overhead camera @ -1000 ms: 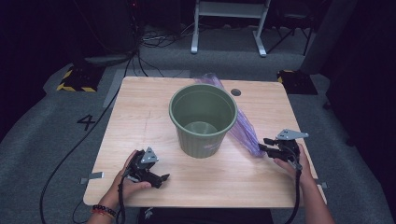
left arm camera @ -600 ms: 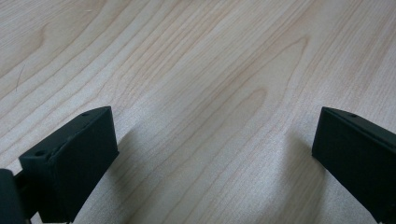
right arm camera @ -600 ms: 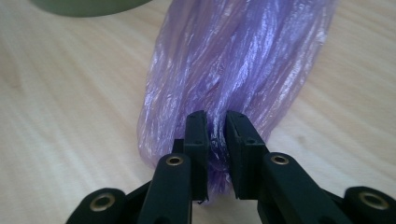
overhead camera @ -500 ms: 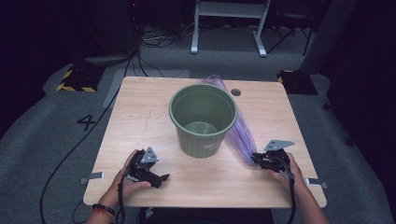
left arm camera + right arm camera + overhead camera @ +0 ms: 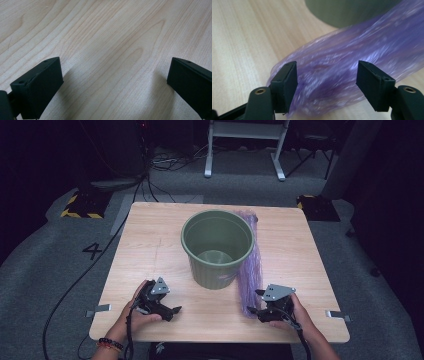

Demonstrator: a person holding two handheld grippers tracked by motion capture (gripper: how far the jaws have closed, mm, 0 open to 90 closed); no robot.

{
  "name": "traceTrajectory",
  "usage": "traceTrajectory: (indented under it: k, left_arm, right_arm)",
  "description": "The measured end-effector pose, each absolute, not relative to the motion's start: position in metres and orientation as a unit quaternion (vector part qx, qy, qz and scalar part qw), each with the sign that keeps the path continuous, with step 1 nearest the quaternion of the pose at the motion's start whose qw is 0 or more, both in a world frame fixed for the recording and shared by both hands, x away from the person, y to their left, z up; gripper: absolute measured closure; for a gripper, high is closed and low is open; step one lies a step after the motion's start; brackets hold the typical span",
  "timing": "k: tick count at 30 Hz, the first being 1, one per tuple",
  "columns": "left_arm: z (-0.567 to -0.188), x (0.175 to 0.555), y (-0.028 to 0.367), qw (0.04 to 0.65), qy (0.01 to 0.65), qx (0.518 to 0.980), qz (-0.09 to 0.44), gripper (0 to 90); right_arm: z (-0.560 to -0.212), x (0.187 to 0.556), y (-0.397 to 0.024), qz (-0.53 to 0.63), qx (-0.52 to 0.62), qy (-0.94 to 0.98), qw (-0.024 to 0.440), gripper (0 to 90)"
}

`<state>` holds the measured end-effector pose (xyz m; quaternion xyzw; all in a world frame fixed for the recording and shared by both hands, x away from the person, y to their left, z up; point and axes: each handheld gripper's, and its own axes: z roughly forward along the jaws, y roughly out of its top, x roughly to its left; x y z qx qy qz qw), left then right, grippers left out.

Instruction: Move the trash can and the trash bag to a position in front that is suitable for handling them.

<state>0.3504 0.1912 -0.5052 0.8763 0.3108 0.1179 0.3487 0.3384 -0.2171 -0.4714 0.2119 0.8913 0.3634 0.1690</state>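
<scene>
High view looks down on one pale wooden surface [image 5: 150, 245], rectangular, standing on grey carpet [image 5: 60, 270] in a dark room. On the carpet to the left are a painted figure four [image 5: 93, 251] and a block with yellow and black stripes [image 5: 80, 206]; black cables [image 5: 165, 165] trail behind the surface, and one white metal frame [image 5: 246, 140] stands farther back.

On the surface stands one green bucket [image 5: 218, 247], upright and open at the top. One purple plastic bag [image 5: 250, 265], bunched into a long strip, lies just beside the bucket on its right, running from the far edge toward the person.

Two claws are in use. The left claw [image 5: 170, 310] rests low on the surface near the front left; in the left gripper view its jaws stand wide apart over bare wood, holding nothing. The right claw [image 5: 327, 85] sits at the near end of the bag. Its jaws have just been opening, and in the right gripper view they stand apart with the bag's end between them, the pads not pressing on it.
</scene>
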Motion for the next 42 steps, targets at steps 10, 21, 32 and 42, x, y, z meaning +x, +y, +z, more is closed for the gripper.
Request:
traceTrajectory:
  k: [10, 21, 32, 42]
  left_arm:
    - [-0.505, 0.35, 0.191, 0.349, 0.311, 0.876, 0.118, 0.0]
    - [-0.505, 0.351, 0.191, 0.349, 0.311, 0.876, 0.118, 0.1]
    - [-0.505, 0.351, 0.191, 0.35, 0.313, 0.875, 0.119, 0.2]
    - [-0.505, 0.351, 0.191, 0.35, 0.313, 0.875, 0.119, 0.2]
  right_arm:
    - [-0.433, 0.363, -0.262, 0.405, 0.277, 0.838, 0.241, 31.1]
    - [-0.456, 0.441, -0.284, 0.407, 0.365, 0.817, 0.182, 28.7]
    - [-0.461, 0.472, -0.247, 0.403, 0.352, 0.832, 0.145, 37.5]
    - [-0.483, 0.466, -0.239, 0.34, 0.35, 0.858, 0.159, 73.0]
